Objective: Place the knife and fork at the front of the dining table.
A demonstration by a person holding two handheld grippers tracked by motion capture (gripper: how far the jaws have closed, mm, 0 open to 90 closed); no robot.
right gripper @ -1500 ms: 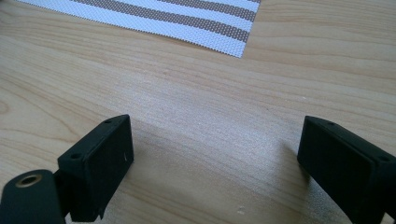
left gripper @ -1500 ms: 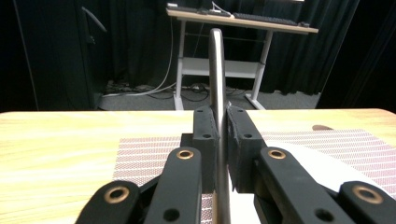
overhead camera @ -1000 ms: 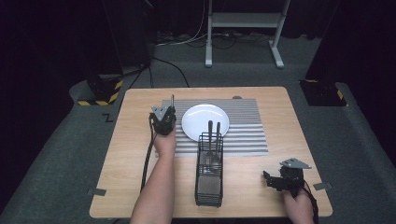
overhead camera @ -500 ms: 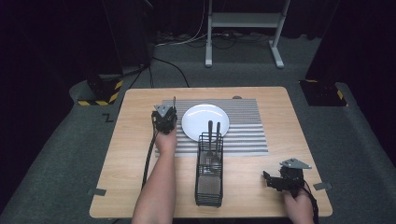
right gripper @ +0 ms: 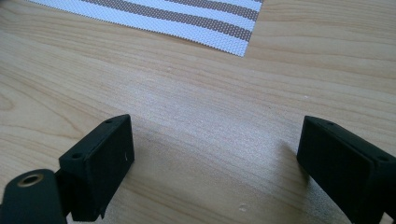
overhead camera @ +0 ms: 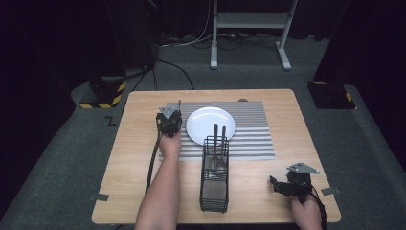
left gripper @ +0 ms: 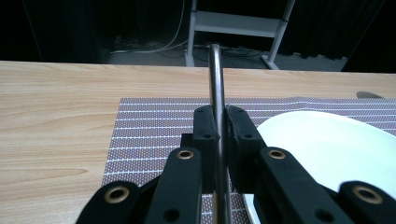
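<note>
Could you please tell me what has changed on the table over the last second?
Nothing has visibly changed. The left claw is still shut on the metal utensil beside the white plate; the right claw still rests open near the table's front edge. The wire basket stands where it was.

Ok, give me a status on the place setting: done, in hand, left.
Done: the white plate lies on the striped placemat. In hand: the left gripper is clamped on a slim metal utensil handle beside the plate's left edge, above the mat. Left: two more utensils stand in the wire caddy, and the right gripper rests open over bare table.
</note>
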